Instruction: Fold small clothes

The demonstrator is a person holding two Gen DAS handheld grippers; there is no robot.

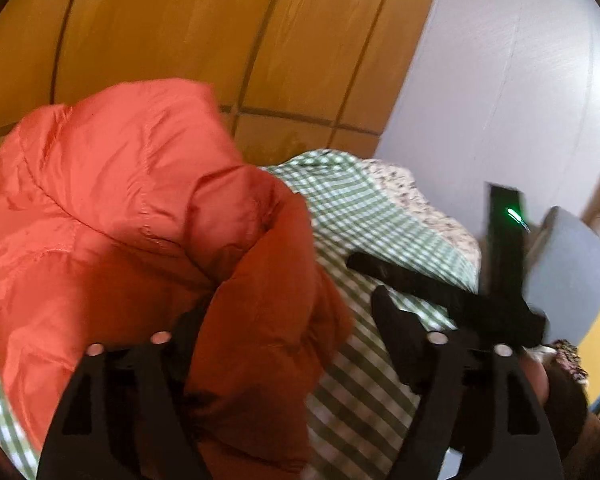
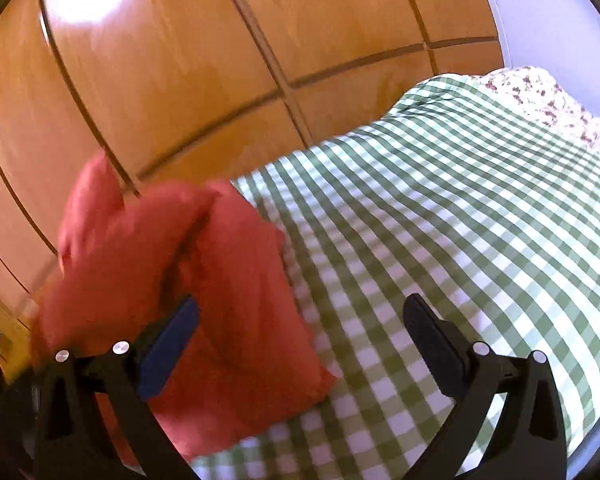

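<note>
Both tools spread, gripping nothing. Orange jacket (image 1: 140, 208) bunched between your left tool (image 1: 284, 328) fingers; left of right tool (image 2: 300, 320).

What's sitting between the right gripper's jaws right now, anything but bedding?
In the right wrist view, the right gripper stands open. The orange puffy jacket fills the left part of the gap; the rest is bare green checked cover.
</note>
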